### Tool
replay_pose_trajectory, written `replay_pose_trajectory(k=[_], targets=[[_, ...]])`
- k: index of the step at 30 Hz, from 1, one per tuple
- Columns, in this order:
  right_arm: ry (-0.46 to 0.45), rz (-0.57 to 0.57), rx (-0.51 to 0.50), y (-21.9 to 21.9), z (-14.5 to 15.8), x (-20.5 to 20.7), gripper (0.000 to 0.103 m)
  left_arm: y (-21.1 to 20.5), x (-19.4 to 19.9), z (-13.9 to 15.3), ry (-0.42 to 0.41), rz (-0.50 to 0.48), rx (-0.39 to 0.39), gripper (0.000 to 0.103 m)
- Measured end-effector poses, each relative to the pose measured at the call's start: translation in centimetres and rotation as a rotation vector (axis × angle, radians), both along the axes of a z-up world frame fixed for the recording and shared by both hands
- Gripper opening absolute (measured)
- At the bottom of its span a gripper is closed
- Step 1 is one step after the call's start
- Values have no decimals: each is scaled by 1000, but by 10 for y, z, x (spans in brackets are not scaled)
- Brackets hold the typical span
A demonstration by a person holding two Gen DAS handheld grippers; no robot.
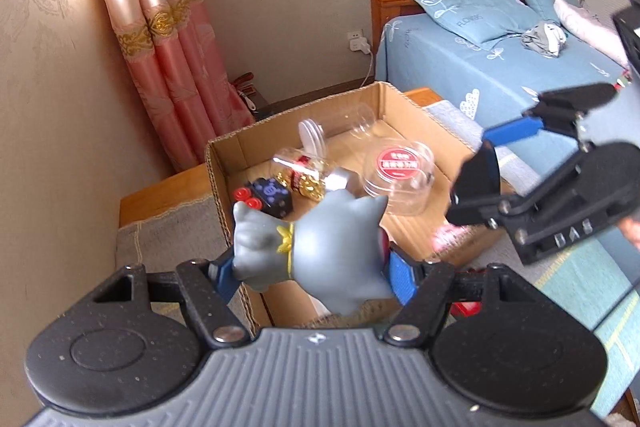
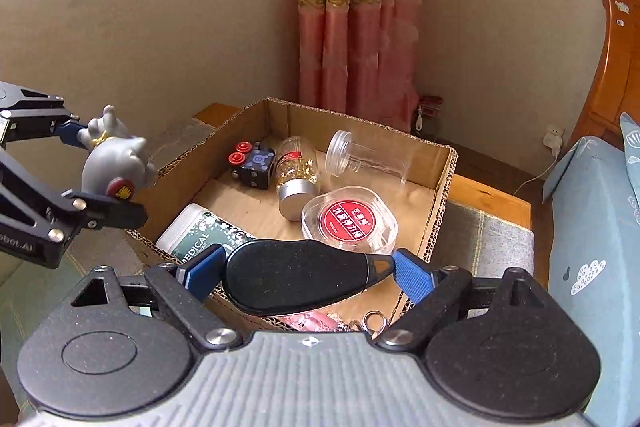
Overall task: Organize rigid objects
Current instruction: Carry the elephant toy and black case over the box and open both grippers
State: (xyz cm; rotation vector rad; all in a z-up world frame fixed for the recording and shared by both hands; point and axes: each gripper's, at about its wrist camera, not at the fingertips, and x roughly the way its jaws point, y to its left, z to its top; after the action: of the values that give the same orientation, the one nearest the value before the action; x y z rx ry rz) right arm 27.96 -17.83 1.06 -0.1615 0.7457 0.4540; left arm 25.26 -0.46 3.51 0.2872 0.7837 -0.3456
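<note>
Over cardboard box (image 1: pixel 224 163): figurine (image 1: pixel 316 247) between left fingers (image 1: pixel 402 277).

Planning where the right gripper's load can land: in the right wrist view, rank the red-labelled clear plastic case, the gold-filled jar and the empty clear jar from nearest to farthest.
From the right gripper:
1. Red-labelled clear plastic case, just ahead.
2. Gold-filled jar, mid-box, slightly left.
3. Empty clear jar, by the far wall of the cardboard box.

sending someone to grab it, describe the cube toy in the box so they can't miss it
Look in the open cardboard box beside the bed. In its far left corner sits a dark cube toy, next to a gold-filled jar. Only it is blocky, with two red buttons.
</note>
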Motion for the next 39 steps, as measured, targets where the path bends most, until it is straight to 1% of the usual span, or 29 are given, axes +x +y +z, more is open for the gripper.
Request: replay_pose_trajectory(k=[1, 2, 4, 10, 13, 14, 16, 17, 18, 22, 25, 27, 31, 35, 39], targets=[[8, -5, 7, 0, -1, 0, 97, -1, 7, -1, 6, 4, 4, 71], [12, -5, 16, -1, -2, -1, 103, -1, 13, -3, 12, 11, 4, 71], [2, 2, 33, -4, -3, -8, 103, -2, 24, -7, 30, 19, 4, 71], [-4, -11, 15, -10, 2, -25, 103, -9, 50, -22, 75, 44, 19, 71], [-6, -14, 6, -13, 4, -36, 103, -13, 60, -24, 71, 58, 24, 72], [-9, -14, 5, -14, 4, -39, 103, -14, 63, -25, 65, 70, 19, 73], [-9, -14, 2, -15, 4, -45, 103, -14, 70, -24, 53, 92, 8, 82], [-10, -15, 1, -15, 4, -48, 103, -13, 73, -24, 45, 120, 12, 91], [-9, -16, -1, -15, 4, -50, 103, -12, 73, -23, 34, 143, 15, 93], [-8, -19, -9, -16, 1, -58, 103, -4, 62, -18, 33, 144, -32, 93], [1, -34, -17, -16, -3, -60, 103, -2, 50, -14, 26, 134, -30, 93], [19, -48, -12, -17, -8, -61, 103, 0, 41, -12, 30, 130, -38, 96], [58, -89, -8, -18, -19, -62, 103, 6, 21, -6, 24, 121, -54, 97], [92, -133, -11, -16, -29, -66, 103, 13, -1, -2, 3, 126, -62, 97], [105, -162, -2, -14, -36, -70, 103, 21, -18, 1, -11, 136, -60, 99]])
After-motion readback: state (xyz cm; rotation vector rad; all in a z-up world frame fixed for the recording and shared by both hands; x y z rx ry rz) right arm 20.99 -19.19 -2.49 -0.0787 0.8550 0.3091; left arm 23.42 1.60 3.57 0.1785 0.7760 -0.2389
